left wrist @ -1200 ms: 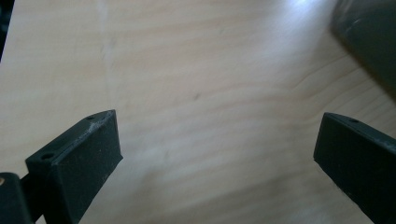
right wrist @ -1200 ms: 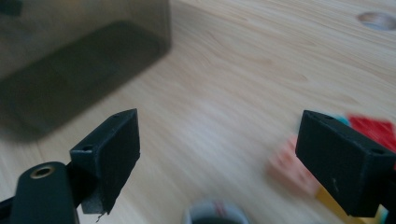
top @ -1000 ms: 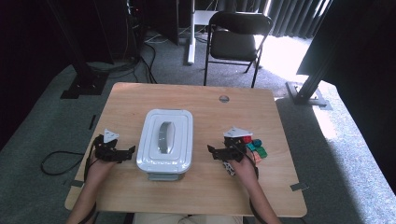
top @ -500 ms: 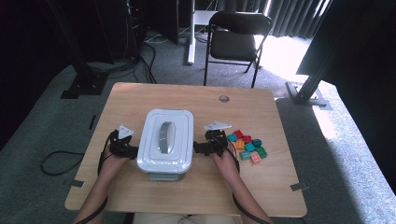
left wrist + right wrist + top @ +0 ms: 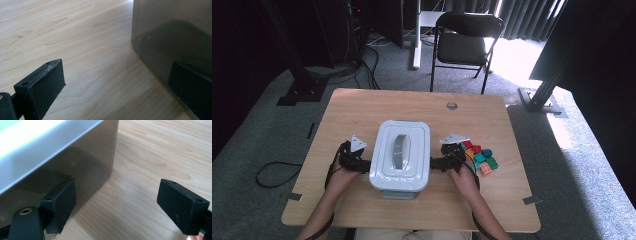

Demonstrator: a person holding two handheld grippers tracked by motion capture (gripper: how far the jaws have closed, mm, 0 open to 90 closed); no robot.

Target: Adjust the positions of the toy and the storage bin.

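Looking down from the high view, a light wooden tabletop (image 5: 362,110) stands on grey carpet, with a black folding chair (image 5: 464,42) beyond its far edge and dark curtains and stands around the room. A cable (image 5: 272,172) lies on the floor off the left edge. A small round grommet (image 5: 452,106) sits near the far edge. The white lidded box (image 5: 401,155) stands in the middle of the tabletop, closer to the near edge. The left gripper (image 5: 362,164) is at the box's left wall and the right gripper (image 5: 435,162) is at its right wall, both very close to it. A heap of coloured blocks (image 5: 478,157) lies just beyond the right gripper, towards the right edge.

In the left gripper view, the left gripper (image 5: 117,87) has its jaws wide apart and holds nothing. One jaw is over bare wood, the other is against the grey translucent wall of the box (image 5: 172,37); whether it touches, I cannot tell.

In the right gripper view, the right gripper (image 5: 117,205) is also wide open and empty. One jaw stands in front of the box (image 5: 62,157) wall under the white lid rim, the other over bare wood, well apart from the box corner.
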